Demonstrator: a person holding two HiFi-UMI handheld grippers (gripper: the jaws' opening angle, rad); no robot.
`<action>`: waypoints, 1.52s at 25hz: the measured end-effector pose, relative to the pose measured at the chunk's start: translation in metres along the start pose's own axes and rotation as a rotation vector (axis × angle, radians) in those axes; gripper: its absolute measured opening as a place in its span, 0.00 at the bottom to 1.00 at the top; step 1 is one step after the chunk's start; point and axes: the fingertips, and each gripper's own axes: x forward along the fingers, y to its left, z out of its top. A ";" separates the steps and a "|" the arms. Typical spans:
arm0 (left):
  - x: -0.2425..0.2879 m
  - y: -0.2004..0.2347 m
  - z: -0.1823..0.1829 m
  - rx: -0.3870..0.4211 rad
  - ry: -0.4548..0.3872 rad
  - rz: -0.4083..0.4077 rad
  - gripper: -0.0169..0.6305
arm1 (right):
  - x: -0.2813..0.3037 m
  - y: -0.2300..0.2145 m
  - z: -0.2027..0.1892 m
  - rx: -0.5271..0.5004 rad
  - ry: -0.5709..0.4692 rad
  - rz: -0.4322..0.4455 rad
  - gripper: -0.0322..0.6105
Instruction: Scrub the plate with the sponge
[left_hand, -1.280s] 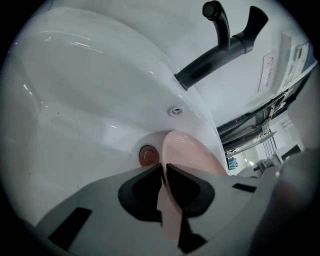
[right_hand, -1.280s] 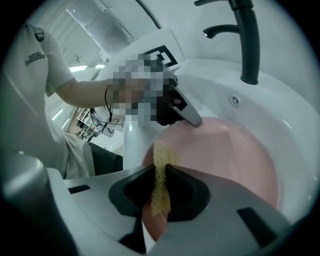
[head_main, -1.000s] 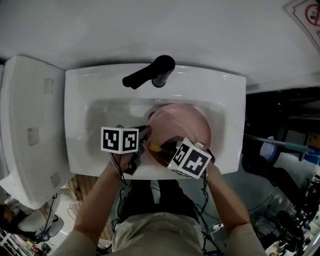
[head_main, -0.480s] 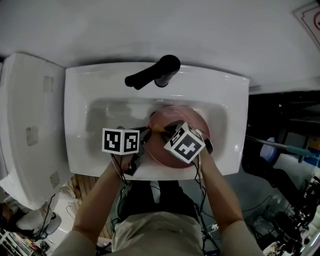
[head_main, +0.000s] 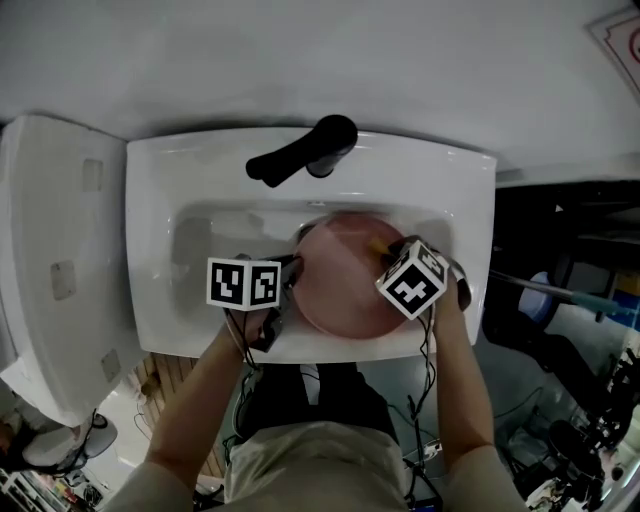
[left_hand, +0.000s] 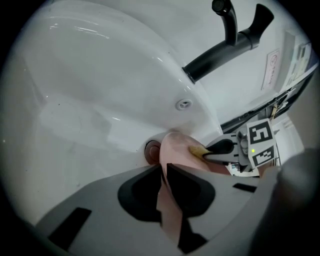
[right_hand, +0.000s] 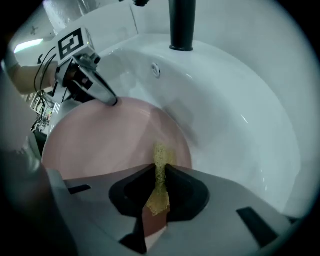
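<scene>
White sink (head_main: 150, 300), plate (head_main: 340, 295) face up, sponge (right_hand: 159, 154) lengthwise in right tool (right_hand: 160, 170)

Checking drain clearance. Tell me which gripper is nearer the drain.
Left. The left gripper clamps the plate rim beside the drain; right gripper holds the sponge farther across.

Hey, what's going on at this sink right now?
A person is scrubbing a pink plate in a white sink, below a black faucet, with a handheld gripper in each hand. The left gripper is clamped on the plate's left rim, holding it in the basin. The right gripper is shut on a yellow sponge and presses it against the plate's face near the far right edge.
</scene>
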 end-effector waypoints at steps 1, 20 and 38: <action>0.000 -0.001 0.001 0.002 0.000 0.000 0.09 | -0.004 0.003 -0.008 -0.020 0.022 0.007 0.15; -0.008 0.011 0.006 0.062 0.024 0.063 0.06 | -0.039 0.145 0.042 -0.170 -0.204 0.459 0.16; -0.005 0.013 -0.002 0.031 0.014 0.055 0.06 | 0.014 0.055 0.036 -0.114 -0.070 0.051 0.15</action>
